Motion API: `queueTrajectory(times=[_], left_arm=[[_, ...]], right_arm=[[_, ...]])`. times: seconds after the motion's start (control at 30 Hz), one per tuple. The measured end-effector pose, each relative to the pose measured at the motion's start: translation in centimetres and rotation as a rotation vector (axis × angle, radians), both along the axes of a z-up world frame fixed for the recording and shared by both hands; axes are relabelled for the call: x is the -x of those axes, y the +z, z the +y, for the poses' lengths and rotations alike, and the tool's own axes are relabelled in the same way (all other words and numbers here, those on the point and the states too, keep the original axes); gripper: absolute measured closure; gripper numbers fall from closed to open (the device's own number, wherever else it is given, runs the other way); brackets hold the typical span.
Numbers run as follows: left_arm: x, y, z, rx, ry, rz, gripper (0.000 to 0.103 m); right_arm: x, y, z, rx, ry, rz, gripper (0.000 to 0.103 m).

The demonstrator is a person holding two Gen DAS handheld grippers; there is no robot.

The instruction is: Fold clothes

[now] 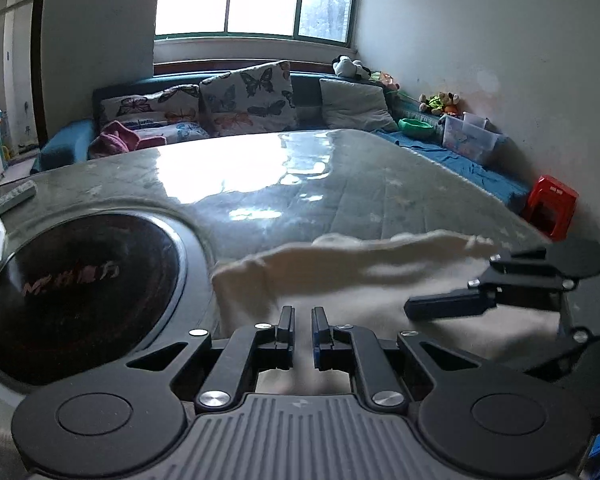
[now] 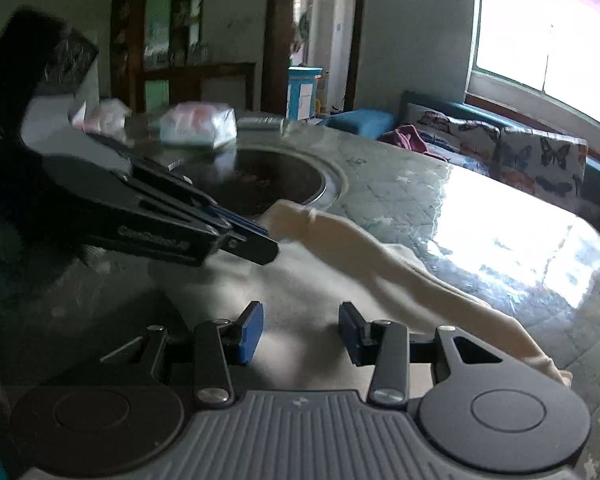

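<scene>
Left wrist view: left hand-held gripper (image 1: 302,326) has its jaws nearly together, pinching the near edge of a cream garment (image 1: 340,268) that lies on the glass-topped desk (image 1: 340,192), just right of the round dark burner plate (image 1: 80,292) set into it. A long fold of cloth, likely a sleeve, stretches rightward toward the right hand-held gripper (image 1: 444,306), which comes in from the right edge; whether its pads press the cloth cannot be told from here. Picture blurred around the fabric. Right wrist view: right hand-held gripper (image 2: 300,330) stands partly open with nothing pinched, cream garment (image 2: 284,280) spread beneath and ahead of it; the sleeve (image 2: 400,276) runs diagonally to the lower right. Left hand-held gripper (image 2: 256,240) is clamped on cloth at the sleeve's upper end, beside the burner plate (image 2: 272,184). Judgement: the right one needs a hold before the fold goes on. Best to take the sleeve close to its free end, grip a single layer, draw it taut against the left's pinch, then lay it flat across the body, clear of the burner plate.
</scene>
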State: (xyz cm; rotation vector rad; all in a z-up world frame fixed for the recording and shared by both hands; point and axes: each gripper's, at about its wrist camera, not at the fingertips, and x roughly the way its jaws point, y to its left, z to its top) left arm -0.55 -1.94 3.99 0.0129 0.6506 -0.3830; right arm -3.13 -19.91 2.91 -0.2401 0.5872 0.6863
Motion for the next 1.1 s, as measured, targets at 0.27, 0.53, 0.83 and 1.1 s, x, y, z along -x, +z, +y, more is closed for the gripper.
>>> queueTrajectory(times=[0.27, 0.53, 0.83, 1.1], left_arm=[[-4.2, -0.3, -1.8, 0.008, -0.008, 0.019, 0.092], [-6.5, -1.6, -3.2, -0.024, 0.000, 0.049, 0.092], [-6.1, -1.2, -3.6, -0.037, 0.012, 0.046, 0.087], [-4.0, -0.4, -3.4, -0.043, 0.023, 0.021, 0.064]], right_arm=[[-3.4, 1.3, -5.2, -0.058, -0.195, 0.020, 0.060], [-6.8, -1.0, -9.1, -0.081, -0.345, 0.097, 0.064], [-4.5, 0.1, -8.2, -0.046, -0.318, 0.043, 0.062], [-0.6, 0.7, -6.9, -0.020, -0.278, 0.010, 0.051]])
